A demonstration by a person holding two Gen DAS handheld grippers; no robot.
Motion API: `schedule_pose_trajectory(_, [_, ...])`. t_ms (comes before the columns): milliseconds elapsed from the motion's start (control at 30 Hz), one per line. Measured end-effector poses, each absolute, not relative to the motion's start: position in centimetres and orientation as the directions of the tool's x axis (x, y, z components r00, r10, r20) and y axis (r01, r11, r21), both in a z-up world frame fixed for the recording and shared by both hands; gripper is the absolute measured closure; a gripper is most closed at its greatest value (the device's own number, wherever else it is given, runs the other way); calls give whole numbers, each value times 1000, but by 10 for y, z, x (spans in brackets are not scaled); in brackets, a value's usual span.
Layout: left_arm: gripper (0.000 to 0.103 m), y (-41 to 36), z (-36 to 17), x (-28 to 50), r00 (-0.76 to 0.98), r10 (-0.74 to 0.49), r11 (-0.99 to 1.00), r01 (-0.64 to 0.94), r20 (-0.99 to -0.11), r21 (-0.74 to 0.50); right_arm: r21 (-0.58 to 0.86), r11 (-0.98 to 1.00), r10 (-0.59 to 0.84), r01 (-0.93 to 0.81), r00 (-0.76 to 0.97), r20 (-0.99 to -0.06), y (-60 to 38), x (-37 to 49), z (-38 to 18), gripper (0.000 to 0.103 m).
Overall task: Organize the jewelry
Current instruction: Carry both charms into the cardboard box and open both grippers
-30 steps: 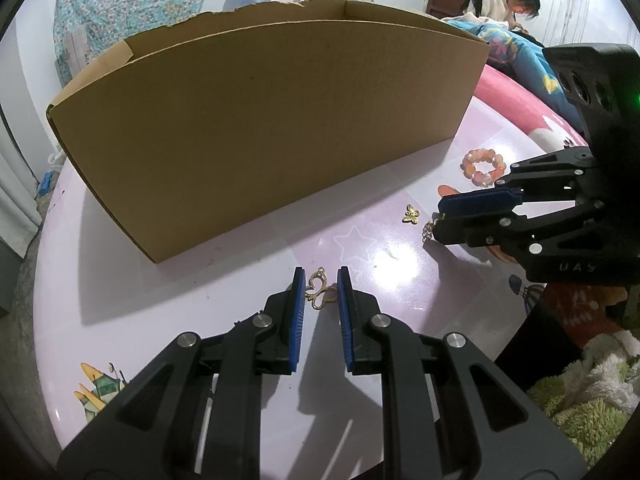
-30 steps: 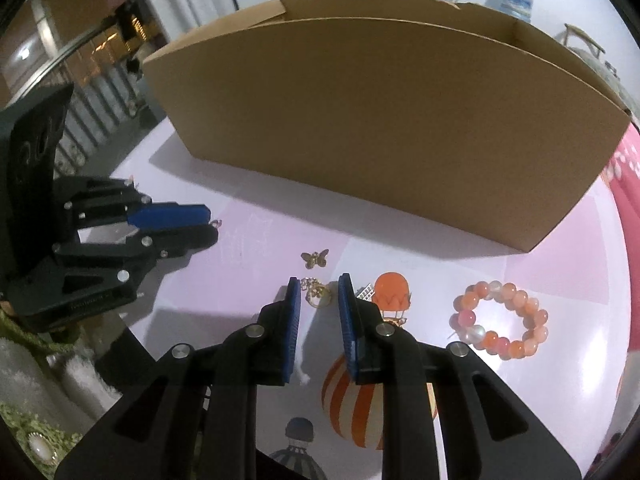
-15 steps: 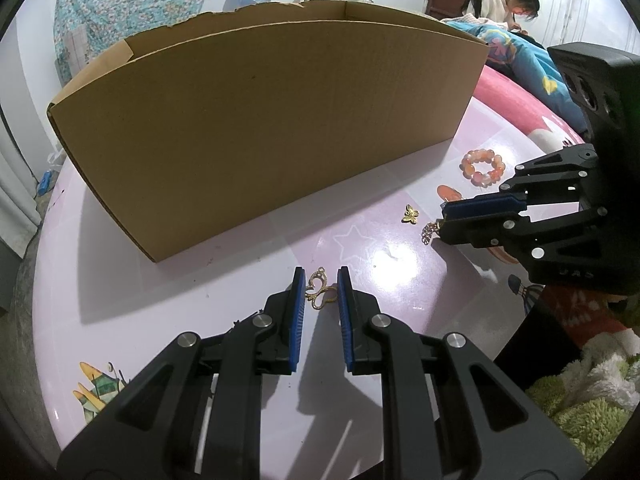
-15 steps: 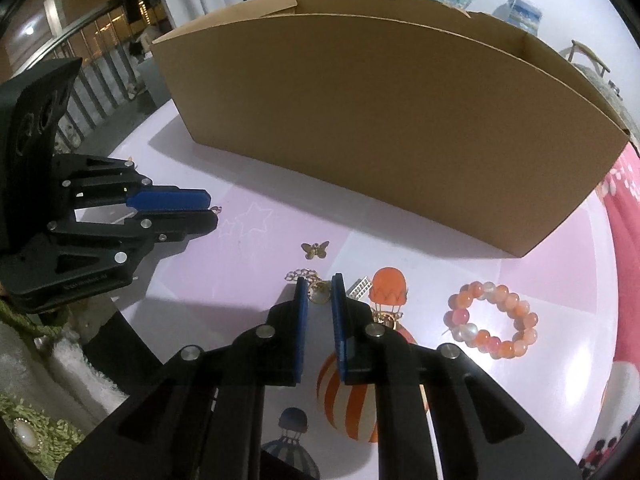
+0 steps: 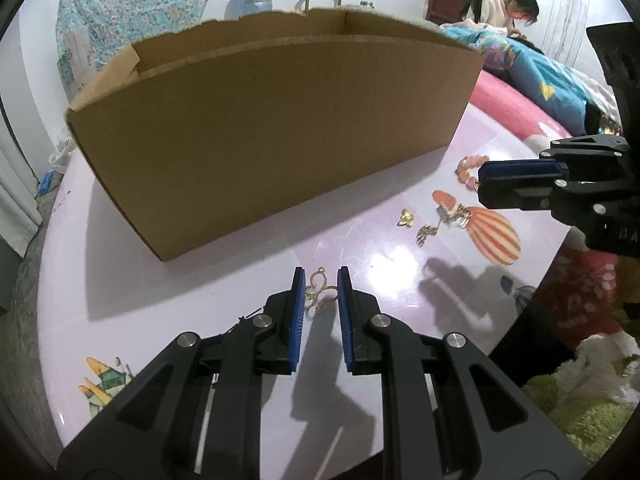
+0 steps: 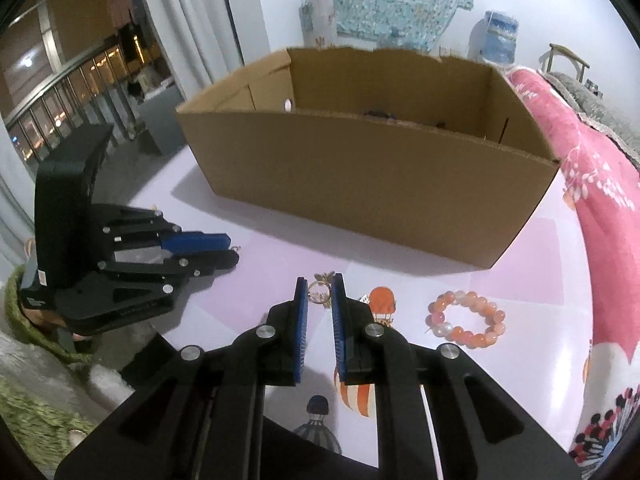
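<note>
The right tongs (image 6: 320,294) pinch a gold ring (image 6: 319,295), lifted off the desk (image 6: 280,260). The left tongs (image 5: 321,285), narrowly apart, straddle a gold pendant (image 5: 320,290) lying on the desk; grip unclear. The cardboard box (image 6: 360,176) stands beyond both.

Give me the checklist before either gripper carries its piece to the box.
1. Jaws of right gripper shut on gold ring: ok.
2. Jaws of left gripper shut on gold pendant: ok.
3. Pendant lifted off the table: cannot tell.
4. Top of cardboard box open: ok.
5. Way from right gripper to box free: ok.
6. Away goes bead bracelet: not ok, it lies on the table.
</note>
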State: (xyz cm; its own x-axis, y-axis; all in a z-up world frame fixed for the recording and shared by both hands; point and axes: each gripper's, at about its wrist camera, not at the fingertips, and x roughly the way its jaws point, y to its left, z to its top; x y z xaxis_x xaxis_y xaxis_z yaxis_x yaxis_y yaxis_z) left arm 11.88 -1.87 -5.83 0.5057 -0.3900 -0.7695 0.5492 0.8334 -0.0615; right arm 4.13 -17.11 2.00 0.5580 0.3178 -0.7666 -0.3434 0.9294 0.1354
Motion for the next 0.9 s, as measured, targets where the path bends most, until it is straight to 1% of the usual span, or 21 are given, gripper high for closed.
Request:
schedule_pose_trajectory(167, [88, -13, -32, 111, 541, -410, 835, 547, -734, -63, 170, 920, 361, -352, 596, -717, -176, 38, 42, 91])
schedule_pose_trajectory(233, [88, -10, -10, 109, 562, -442, 828, 555, -699, -77, 184, 914, 382, -362, 613, -691, -175, 40, 53, 91])
schedule_pose_trajectory(400, [88, -9, 46, 112, 627, -504, 802, 595, -594, -53, 215, 889, 446, -405, 656, -609, -180, 56, 93, 91])
schedule_pose_trajectory(467, [88, -12, 65, 125, 638, -521, 791, 611, -567, -39, 222, 882, 461, -416, 660, -593, -186, 73, 107, 91])
schedule_pose_trajectory(500, [88, -16, 72, 136, 633, -526, 785, 619, -568, -37, 229, 878, 469, -421, 656, -591, -189, 86, 113, 91])
schedule_pose_trajectory(567, [88, -22, 80, 162, 613, -528, 779, 625, -587, -48, 243, 874, 476, -422, 637, -606, -192, 111, 118, 91])
schedule_pose_trajectory(633, [88, -29, 80, 192, 570, -520, 780, 621, -637, -81, 254, 882, 457, -396, 596, -660, -194, 145, 117, 91])
schedule_pose_trajectory(767, [88, -48, 59, 274, 354, -532, 763, 594, -769, -254, 278, 882, 441, -380, 460, -771, -187, 199, 98, 91])
schedule_pose_trajectory(833, [88, -57, 42, 301, 271, -509, 776, 554, -817, -300, 268, 898, 395, -348, 376, -838, -184, 228, 79, 91])
schedule_pose_trajectory(867, [88, -63, 30, 321, 200, -510, 778, 522, -837, -350, 259, 901, 378, -347, 342, -860, -181, 235, 73, 91])
schedule_pose_trajectory(900, [88, -65, 21, 331, 164, -513, 782, 495, -843, -379, 247, 906, 358, -343, 313, -880, -180, 245, 65, 91])
